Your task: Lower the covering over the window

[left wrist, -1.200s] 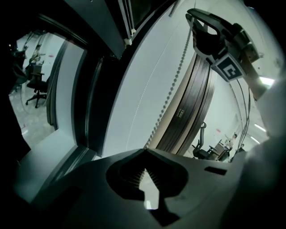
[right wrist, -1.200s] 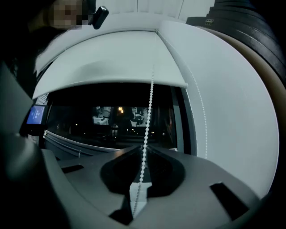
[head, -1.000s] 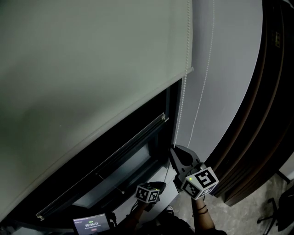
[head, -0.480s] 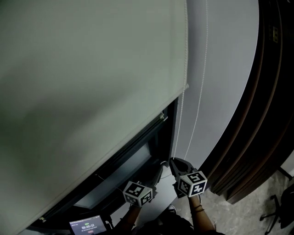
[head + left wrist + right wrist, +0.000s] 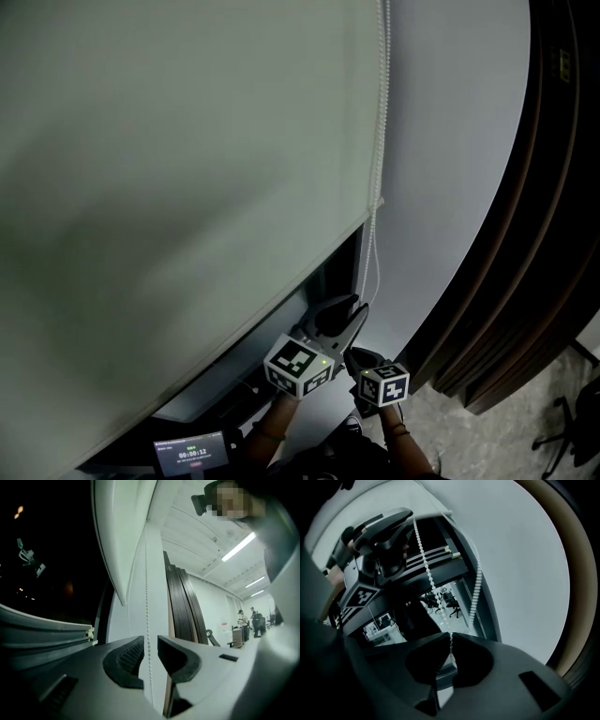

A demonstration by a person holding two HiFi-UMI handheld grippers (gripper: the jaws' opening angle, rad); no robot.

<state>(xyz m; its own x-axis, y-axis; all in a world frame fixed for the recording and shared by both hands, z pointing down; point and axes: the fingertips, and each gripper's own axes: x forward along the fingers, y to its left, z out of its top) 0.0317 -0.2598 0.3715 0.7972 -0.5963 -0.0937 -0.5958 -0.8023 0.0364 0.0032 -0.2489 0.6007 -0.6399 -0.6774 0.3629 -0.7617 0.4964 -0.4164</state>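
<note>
The right tool (image 5: 449, 637) is lowest and closest to the person. Its jaws are clenched on the chain (image 5: 423, 550), which comes out from between their tips and goes upward. Just above it is the left tool (image 5: 150, 651), also on the chain. Its jaws have just been opening and now stand apart. One line of the chain passes through the gap between the pads, and the pads do not press it, so this tool is released. In the head view both tools are at the bottom, close together, with a small lit screen (image 5: 192, 457) to their left.

From the tools the chain rises along the right edge of the blind (image 5: 187, 187). The blind is pale green and hangs far down. It covers most of the window (image 5: 333, 272), and only a dark strip of the window shows under its bottom edge. Behind the chain is a plain grey wall (image 5: 450, 141), and further right are dark brown panels (image 5: 553, 234).
</note>
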